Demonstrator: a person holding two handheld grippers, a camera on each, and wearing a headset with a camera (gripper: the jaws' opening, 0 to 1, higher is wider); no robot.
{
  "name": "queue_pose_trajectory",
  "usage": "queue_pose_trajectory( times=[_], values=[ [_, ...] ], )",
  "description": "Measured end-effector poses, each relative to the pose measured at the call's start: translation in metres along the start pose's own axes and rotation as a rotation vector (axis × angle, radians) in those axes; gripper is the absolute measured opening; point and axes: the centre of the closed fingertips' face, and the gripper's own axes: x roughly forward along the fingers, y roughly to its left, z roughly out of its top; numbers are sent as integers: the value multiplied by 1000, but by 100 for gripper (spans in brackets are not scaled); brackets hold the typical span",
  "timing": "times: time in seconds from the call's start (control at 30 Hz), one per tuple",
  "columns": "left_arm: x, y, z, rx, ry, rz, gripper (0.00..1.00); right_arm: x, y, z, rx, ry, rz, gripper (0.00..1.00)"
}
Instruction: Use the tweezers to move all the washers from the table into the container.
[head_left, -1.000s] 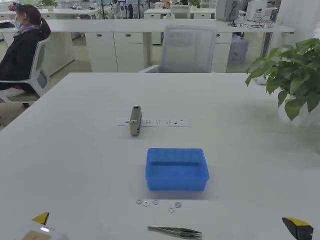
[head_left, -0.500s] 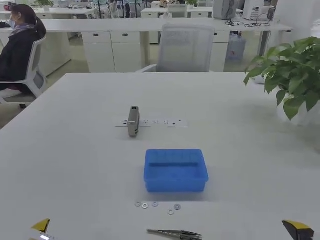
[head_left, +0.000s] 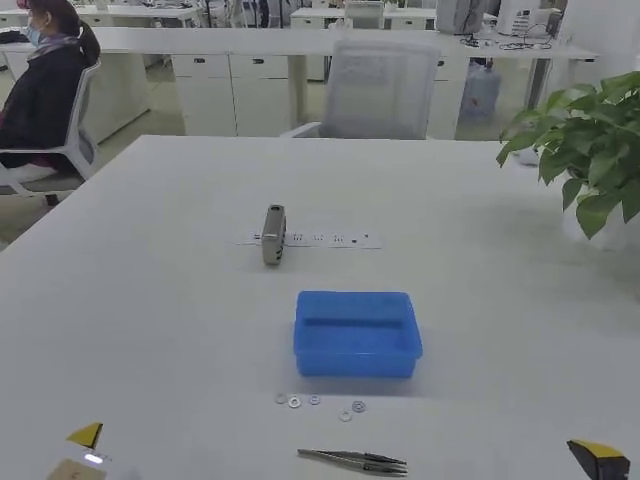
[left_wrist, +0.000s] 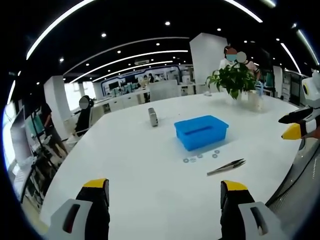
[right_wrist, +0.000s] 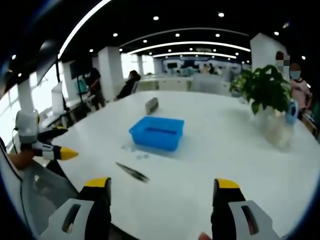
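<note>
In the head view, 5 washers (head_left: 294, 402) are seen loose on the table (head_left: 150, 300), between the blue container (head_left: 356, 335) and the tweezers (head_left: 352, 460), which lie flat. In the left gripper view, the left gripper (left_wrist: 164, 185) is held wide apart and empty. In the right gripper view, the right gripper (right_wrist: 162, 183) is likewise spread wide, with nothing gripped.

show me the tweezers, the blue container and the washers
tweezers (head_left: 352, 460), head view, middle of the arms
blue container (head_left: 357, 360), head view, front wall
washers (head_left: 294, 402), head view, second washer from the left
</note>
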Motion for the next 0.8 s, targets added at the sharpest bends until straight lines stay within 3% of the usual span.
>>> queue_pose_trajectory(
  times=[0.6, 0.8],
  values=[
    [2, -4, 0, 8, 9, -24, 94, -2, -6, 2, 8, -24, -7, 81],
    [2, -11, 0, 37, 46, -56, 88, 0, -3, 0, 11, -9, 6, 81]
  ],
)
